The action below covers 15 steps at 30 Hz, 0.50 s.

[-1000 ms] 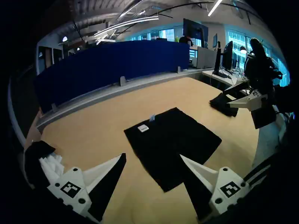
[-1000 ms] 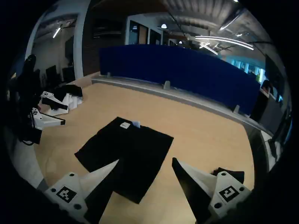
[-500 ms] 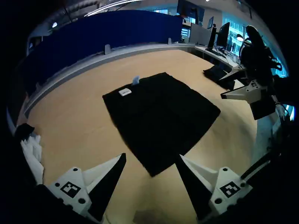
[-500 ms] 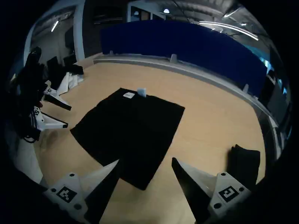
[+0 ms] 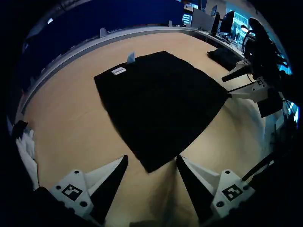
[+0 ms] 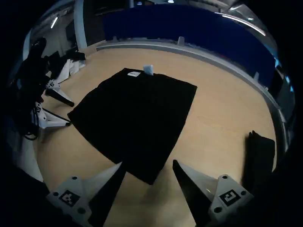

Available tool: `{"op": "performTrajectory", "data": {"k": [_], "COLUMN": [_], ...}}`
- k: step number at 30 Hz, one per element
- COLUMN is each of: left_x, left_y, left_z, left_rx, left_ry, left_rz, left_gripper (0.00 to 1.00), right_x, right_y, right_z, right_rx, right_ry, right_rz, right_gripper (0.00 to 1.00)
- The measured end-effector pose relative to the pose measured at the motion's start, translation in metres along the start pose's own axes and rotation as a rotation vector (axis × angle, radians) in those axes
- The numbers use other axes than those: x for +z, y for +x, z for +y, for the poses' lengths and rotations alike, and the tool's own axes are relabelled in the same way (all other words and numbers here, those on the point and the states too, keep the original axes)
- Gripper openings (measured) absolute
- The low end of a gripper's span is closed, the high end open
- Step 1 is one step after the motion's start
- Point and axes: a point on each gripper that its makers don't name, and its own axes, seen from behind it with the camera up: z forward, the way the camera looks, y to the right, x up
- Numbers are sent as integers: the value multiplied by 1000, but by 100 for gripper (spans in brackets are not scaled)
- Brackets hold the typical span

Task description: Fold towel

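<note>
towel tag unreadable, white stack edge-cropped

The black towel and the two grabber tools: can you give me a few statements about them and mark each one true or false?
1. The black towel lies spread out on the wooden table. True.
2. The left gripper has its jaws clamped on the towel. False: its jaws stand open with a towel corner just ahead of them, not gripped.
3. A white tag sits near the towel's far edge. True.
4. The right gripper is lifting the towel off the table. False: its jaws are open and hold nothing, and the towel lies on the table.
</note>
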Motion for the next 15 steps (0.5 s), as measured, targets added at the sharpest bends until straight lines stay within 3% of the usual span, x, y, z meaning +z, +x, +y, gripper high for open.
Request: {"op": "performTrajectory", "data": {"k": [3,10,15], "left_x": [1,-1,0], "left_y": [0,0,-1], "left_z": [-2,-3,-2], "left_rx": [7,8,10], "left_ry": [14,24,24], "left_rz": [-6,-13,-14], "left_gripper": [84,79,75], "right_x": [1,1,3], "right_y": [-7,-18,-20], "right_z": [-3,-5,-3], "right_rx": [9,-3,-5], "right_ry": [16,19,10], "right_rz": [-17,-41,-39], "right_gripper": [79,76,64]}}
